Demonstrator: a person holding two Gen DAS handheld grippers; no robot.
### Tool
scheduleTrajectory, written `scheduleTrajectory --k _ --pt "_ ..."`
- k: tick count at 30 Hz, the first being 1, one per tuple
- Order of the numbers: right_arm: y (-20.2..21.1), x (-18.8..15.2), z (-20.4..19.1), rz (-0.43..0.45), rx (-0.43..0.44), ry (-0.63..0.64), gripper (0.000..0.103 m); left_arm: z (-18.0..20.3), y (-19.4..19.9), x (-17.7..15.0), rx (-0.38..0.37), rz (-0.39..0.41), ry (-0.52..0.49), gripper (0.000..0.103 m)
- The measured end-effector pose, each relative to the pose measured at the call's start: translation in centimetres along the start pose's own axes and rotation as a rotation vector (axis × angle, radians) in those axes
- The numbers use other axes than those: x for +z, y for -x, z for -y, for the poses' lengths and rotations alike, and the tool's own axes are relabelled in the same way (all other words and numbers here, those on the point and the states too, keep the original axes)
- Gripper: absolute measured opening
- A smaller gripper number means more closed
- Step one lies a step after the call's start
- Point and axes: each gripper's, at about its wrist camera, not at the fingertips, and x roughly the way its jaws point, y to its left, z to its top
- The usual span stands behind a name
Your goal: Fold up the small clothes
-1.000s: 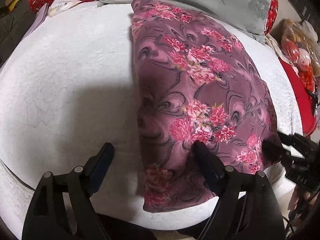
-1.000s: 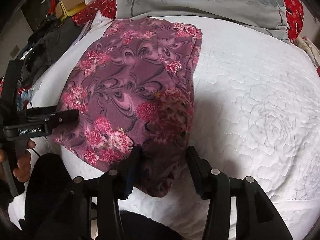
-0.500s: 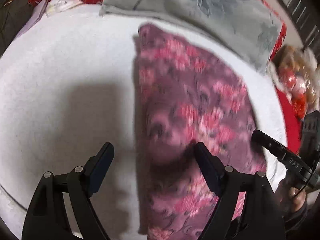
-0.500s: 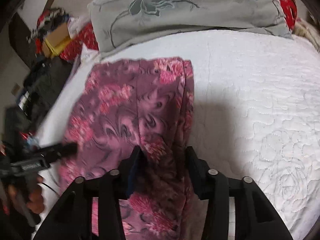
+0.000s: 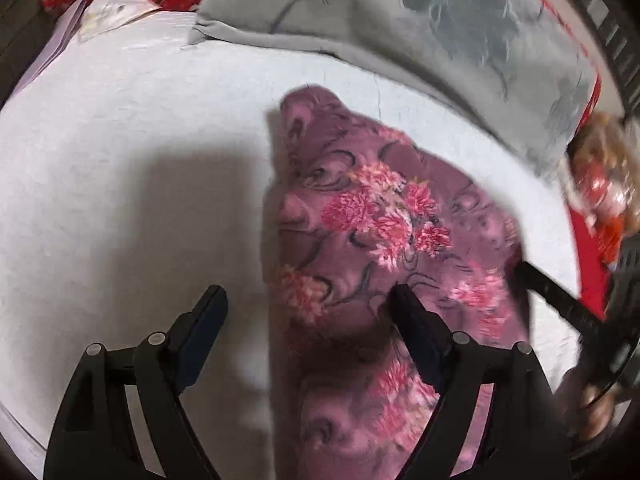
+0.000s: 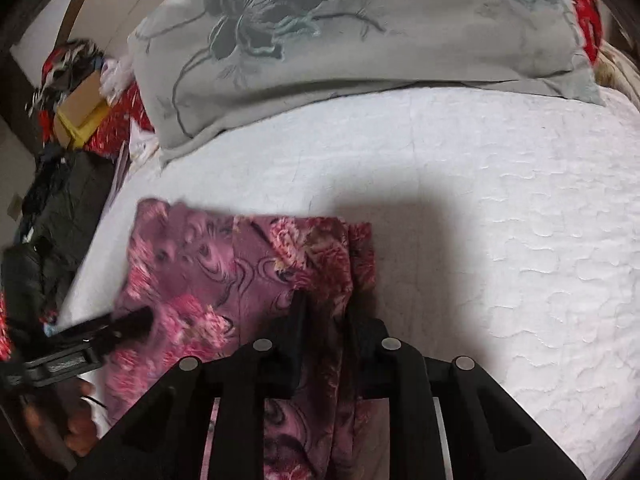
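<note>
- The right gripper (image 6: 324, 320) is closing its jaws on the right edge of the floral garment (image 6: 240, 280).
- The left gripper (image 5: 308, 300) is gaping wide, straddling the garment's left edge, holding nothing.
- The garment is lying on the white bedspread (image 6: 500, 220); next, likely, the left needs to pinch too.

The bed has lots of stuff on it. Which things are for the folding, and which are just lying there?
For the folding:
purple flowered garment
right gripper, closing on a bunched edge of it
left gripper, open over its other edge

Just lying there:
grey pillow
white quilt
cardboard box
dark clothing
</note>
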Motion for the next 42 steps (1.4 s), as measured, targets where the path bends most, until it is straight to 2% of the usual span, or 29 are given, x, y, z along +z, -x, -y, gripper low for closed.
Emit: scheduleTrajectory --k 1,2,3,4,5,6,7,8,9,11,13,14,15,17,21,26,29,32,38,42 --pt "1.2 -0.2 -0.3 0.018 0.016 0.017 0.027 -0.1 0.7 -0.3 -0.003 0.021 -0.003 0.084" --pt "2.0 -0.4 -0.5 0.024 0.055 0.041 0.036 -0.1 1.5 -0.9 -0.008 0.051 -0.012 0.084" --pt "3.0 -1.0 -0.8 0.015 0.112 0.077 0.051 0.1 2.0 -1.6 -0.013 0.066 -0.020 0.085" --pt "3.6 -1.9 -0.9 -0.001 0.145 0.108 0.056 0.3 1.9 -2.3 -0.015 0.061 -0.026 0.085" --pt "3.9 -3.0 -1.2 -0.013 0.140 0.141 0.062 0.5 1.3 -3.0 -0.013 0.040 -0.036 0.085" --pt "3.6 -3.5 -1.4 -0.026 0.118 0.166 0.064 0.9 0.2 -3.6 0.010 -0.004 -0.059 0.086" --pt "2.5 -4.7 -1.6 -0.075 0.045 0.223 0.069 1.1 -0.4 -4.1 0.029 -0.029 -0.069 0.086" --pt "2.1 -5.3 -1.6 -0.085 0.010 0.241 0.077 1.1 0.0 -4.1 0.031 -0.017 -0.063 0.085" --pt "2.7 -5.6 -1.4 -0.055 -0.009 0.226 0.078 1.2 1.0 -4.4 0.028 -0.011 -0.052 0.085" --pt "4.3 -5.7 -1.1 -0.042 -0.041 0.184 0.079 1.5 2.7 -5.3 0.001 0.015 -0.065 0.085" --pt "6.1 -6.7 -0.8 -0.008 -0.009 0.177 0.082 1.7 3.4 -6.9 0.038 0.036 -0.092 0.085" --pt "6.5 -7.6 -0.6 -0.016 -0.020 0.185 0.087 2.0 2.9 -7.6 0.068 0.017 -0.115 0.086" --pt "6.0 -8.6 -0.4 -0.052 -0.079 0.197 0.093 2.1 2.3 -8.2 0.092 -0.011 -0.132 0.086" --pt "4.7 -10.0 0.1 -0.119 -0.205 0.217 0.102 2.0 3.2 -9.3 0.105 0.000 -0.103 0.086" --pt "7.4 -10.7 -0.4 -0.090 -0.285 0.167 0.103 2.4 6.0 -11.3 0.190 0.075 -0.128 0.086" --pt "11.4 -12.7 -3.4 -0.046 -0.343 0.263 0.103 2.5 8.4 -14.2 0.259 0.138 -0.175 0.088" --pt "12.2 -13.9 -5.0 -0.057 -0.320 0.306 0.103 2.2 9.4 -15.6 0.290 0.185 -0.180 0.088" --pt "14.1 -15.6 -6.2 0.023 -0.317 0.320 0.103 2.4 10.5 -16.9 0.326 0.231 -0.194 0.088" --pt "16.2 -17.2 -8.2 0.133 -0.349 0.380 0.103 3.2 11.1 -17.6 0.330 0.243 -0.214 0.089" --pt "16.9 -17.0 -8.6 0.165 -0.330 0.367 0.103 4.0 11.5 -18.1 0.318 0.240 -0.213 0.089"
